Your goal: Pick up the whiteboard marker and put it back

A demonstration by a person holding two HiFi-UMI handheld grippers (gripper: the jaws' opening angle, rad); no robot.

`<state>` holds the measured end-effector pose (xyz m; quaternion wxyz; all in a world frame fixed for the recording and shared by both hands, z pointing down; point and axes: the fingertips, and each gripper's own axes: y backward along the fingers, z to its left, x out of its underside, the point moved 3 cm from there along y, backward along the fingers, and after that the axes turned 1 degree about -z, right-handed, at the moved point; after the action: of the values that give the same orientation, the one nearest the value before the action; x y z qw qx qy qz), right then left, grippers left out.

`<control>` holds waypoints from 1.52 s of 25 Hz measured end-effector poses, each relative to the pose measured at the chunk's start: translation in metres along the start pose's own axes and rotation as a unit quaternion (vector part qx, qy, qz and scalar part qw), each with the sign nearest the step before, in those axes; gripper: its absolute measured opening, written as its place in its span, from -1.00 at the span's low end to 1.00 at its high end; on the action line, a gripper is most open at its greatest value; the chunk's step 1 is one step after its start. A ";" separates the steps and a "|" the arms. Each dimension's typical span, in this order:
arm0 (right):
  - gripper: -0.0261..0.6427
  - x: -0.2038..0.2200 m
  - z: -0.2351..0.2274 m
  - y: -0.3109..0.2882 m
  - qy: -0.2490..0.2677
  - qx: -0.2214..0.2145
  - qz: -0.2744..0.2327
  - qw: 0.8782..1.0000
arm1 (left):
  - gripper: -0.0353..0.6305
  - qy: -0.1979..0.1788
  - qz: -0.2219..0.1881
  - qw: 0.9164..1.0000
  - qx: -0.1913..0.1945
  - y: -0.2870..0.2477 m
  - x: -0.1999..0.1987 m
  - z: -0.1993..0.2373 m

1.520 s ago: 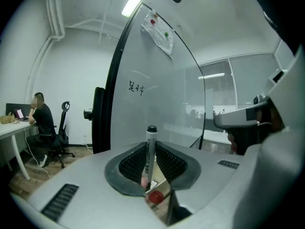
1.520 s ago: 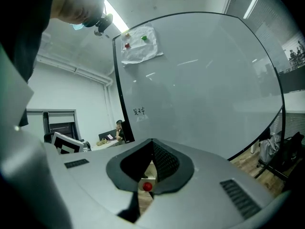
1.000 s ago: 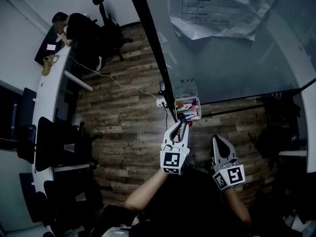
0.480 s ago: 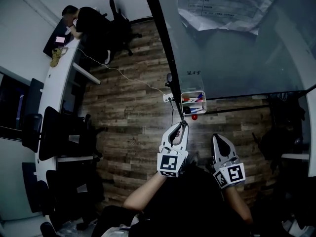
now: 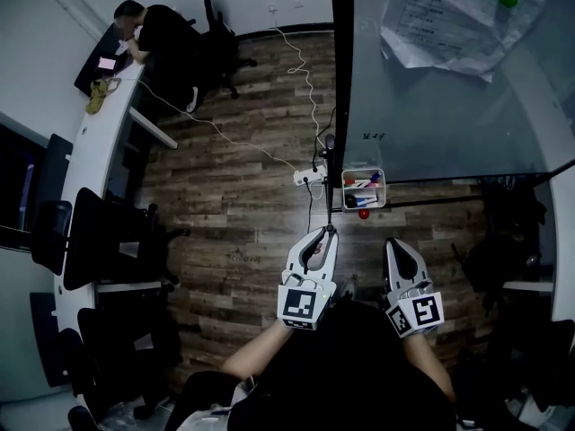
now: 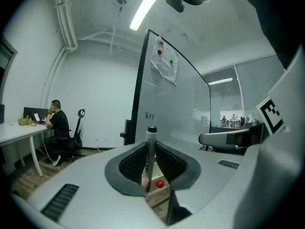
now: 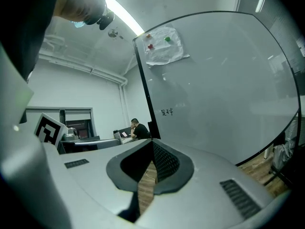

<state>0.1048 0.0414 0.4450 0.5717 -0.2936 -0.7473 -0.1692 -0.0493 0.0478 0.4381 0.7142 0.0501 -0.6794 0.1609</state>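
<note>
A whiteboard marker [image 6: 151, 133] with a black cap stands upright between the jaws of my left gripper [image 6: 151, 146], which is shut on it. In the head view the left gripper [image 5: 326, 233] points at the small marker tray [image 5: 381, 189] fixed to the bottom of the whiteboard [image 5: 449, 106], a short way back from it. The tray holds several coloured markers. A red ball [image 5: 363, 214] hangs just below it and also shows as the red ball [image 6: 160, 183] under the jaws. My right gripper [image 5: 397, 245] is shut and holds nothing; it is level with the left one.
Papers [image 5: 458, 16] are pinned to the board with magnets. A power strip [image 5: 305, 178] and its cable lie on the wooden floor by the board's post [image 5: 340, 70]. A person [image 5: 157, 30] sits at the long white desk [image 5: 85, 178], with office chairs [image 5: 108, 241] along it.
The head view has swung, so the board and tray now sit further right. My left gripper, still shut on the marker, has drawn back a little from the tray. The right gripper has barely moved.
</note>
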 end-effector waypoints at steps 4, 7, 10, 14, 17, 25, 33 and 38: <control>-0.88 0.000 0.012 -0.009 0.003 0.000 -0.001 1.000 | -0.68 -0.007 -0.003 1.000 0.006 0.009 -0.007 0.009; -0.88 0.000 0.021 -0.018 0.009 -0.005 -0.005 1.000 | -0.68 -0.020 -0.006 1.000 0.012 0.013 -0.011 0.015; -0.88 0.001 0.025 -0.026 0.012 -0.005 -0.003 1.000 | -0.68 -0.009 -0.009 1.000 0.014 0.013 -0.013 0.022; -0.88 -0.001 0.032 -0.033 0.015 -0.003 -0.006 1.000 | -0.68 -0.002 -0.008 1.000 0.018 0.014 -0.010 0.029; -0.88 -0.001 0.036 -0.036 0.016 0.001 -0.008 1.000 | -0.68 -0.009 -0.014 1.000 0.025 0.014 -0.013 0.033; -0.88 0.003 0.040 -0.035 0.022 0.015 -0.002 1.000 | -0.68 0.014 -0.027 0.999 0.044 0.016 -0.013 0.029; -0.88 0.001 0.033 -0.035 0.024 0.037 -0.007 0.999 | -0.68 0.009 -0.025 0.998 0.060 0.010 -0.011 0.030; -0.88 0.002 0.038 -0.036 0.023 0.049 -0.008 0.998 | -0.68 0.012 -0.023 0.997 0.075 0.009 -0.010 0.032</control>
<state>0.0530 0.0369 0.4391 0.6013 -0.2553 -0.7434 -0.1435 -0.0825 0.0457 0.4293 0.7203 0.1170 -0.6552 0.1953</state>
